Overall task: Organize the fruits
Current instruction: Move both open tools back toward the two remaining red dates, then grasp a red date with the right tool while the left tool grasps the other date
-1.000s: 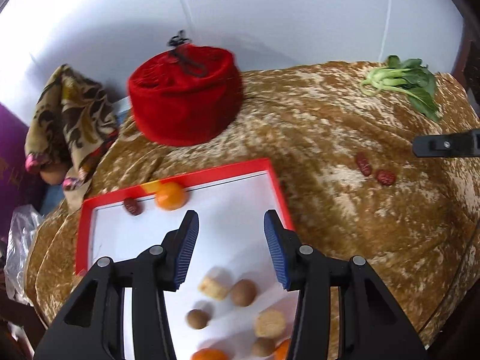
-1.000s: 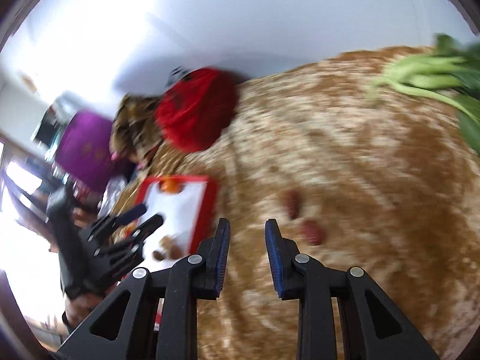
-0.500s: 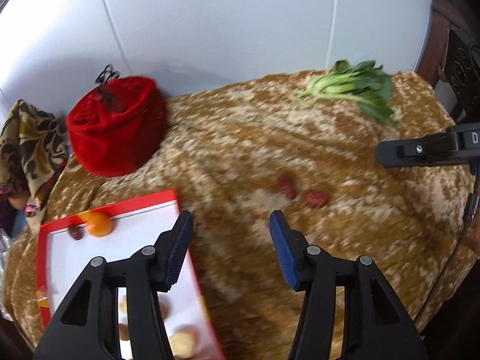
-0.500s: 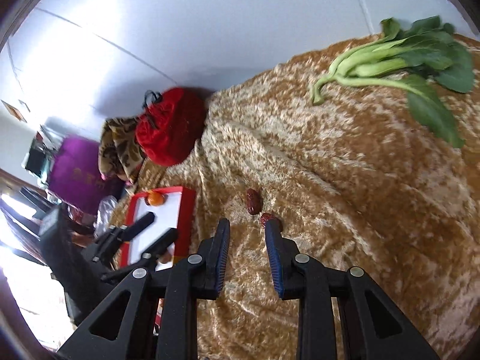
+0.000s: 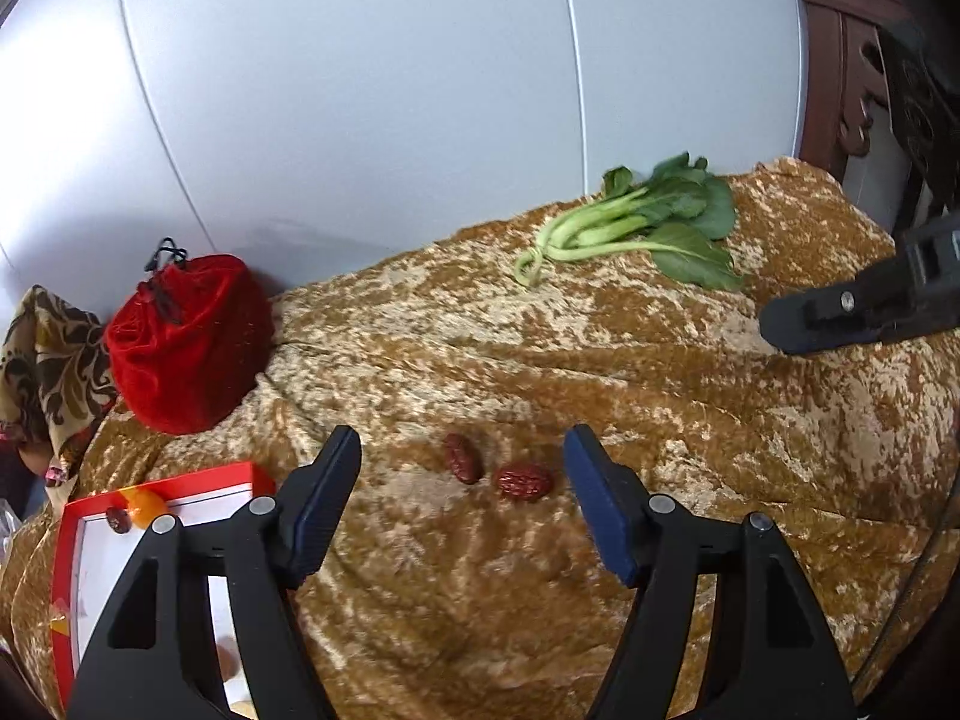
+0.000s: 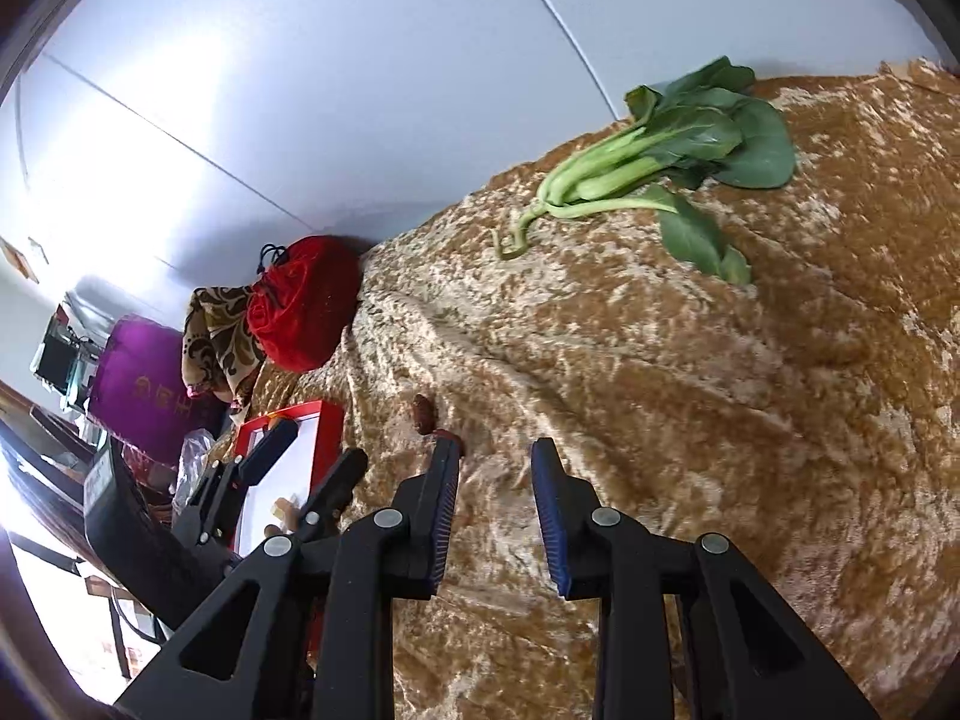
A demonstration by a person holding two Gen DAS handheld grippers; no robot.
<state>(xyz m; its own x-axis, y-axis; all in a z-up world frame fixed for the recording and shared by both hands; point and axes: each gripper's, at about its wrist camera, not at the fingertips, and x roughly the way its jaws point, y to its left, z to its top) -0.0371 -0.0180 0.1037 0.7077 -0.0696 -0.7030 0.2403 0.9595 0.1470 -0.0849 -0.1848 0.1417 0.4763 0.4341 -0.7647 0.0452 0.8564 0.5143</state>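
two red dates (image 5: 492,474) sit side by side on the gold crushed-velvet cloth (image 5: 660,420), right in front of the left gripper (image 5: 462,504), whose jaws are spread wide with nothing between them. the right gripper (image 6: 495,501) hangs over the cloth with a moderate gap and nothing in it, one date (image 6: 422,414) just past its left finger. the red-rimmed tray (image 5: 63,570) lies off to the left, holding a small orange (image 5: 144,507) and another date (image 5: 117,519). a bunch of leafy greens (image 5: 648,228) lies far back, well apart, and a red velvet pouch (image 5: 186,348) is by the wall.
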